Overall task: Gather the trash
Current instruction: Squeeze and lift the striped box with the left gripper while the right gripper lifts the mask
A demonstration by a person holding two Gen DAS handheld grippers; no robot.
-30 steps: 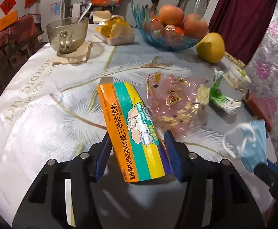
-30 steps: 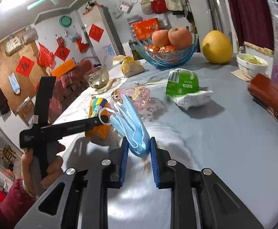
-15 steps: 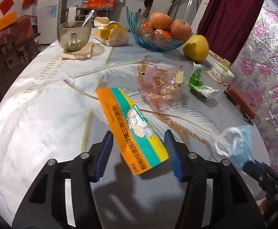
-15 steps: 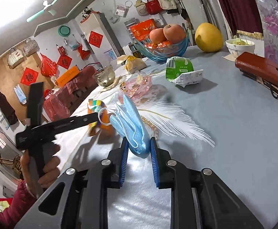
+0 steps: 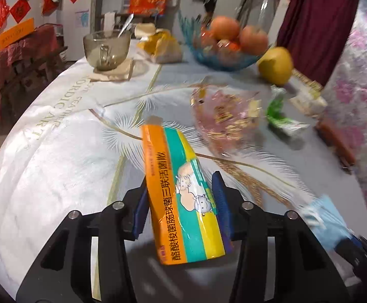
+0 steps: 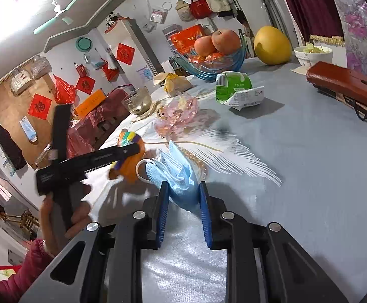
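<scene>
Item one: orange, teal and yellow medicine box (image 5: 183,199), lower centre of your left wrist view, tilted up off the tablecloth (image 5: 57,166). Your left gripper (image 5: 180,203) has just been narrowing its jaws, and the blue pads now sit against both sides of the box.

Item two: crumpled blue face mask (image 6: 179,176), lower centre of your right wrist view, pinched in your right gripper (image 6: 183,202), jaws narrow.

On the cloth, mid-frame: pink plastic wrapper (image 5: 226,118); right of it, green-and-white carton (image 5: 281,118). Upper frame: glass mug (image 5: 106,49), blue fruit bowl (image 5: 223,55), yellow pomelo (image 5: 275,65).
</scene>
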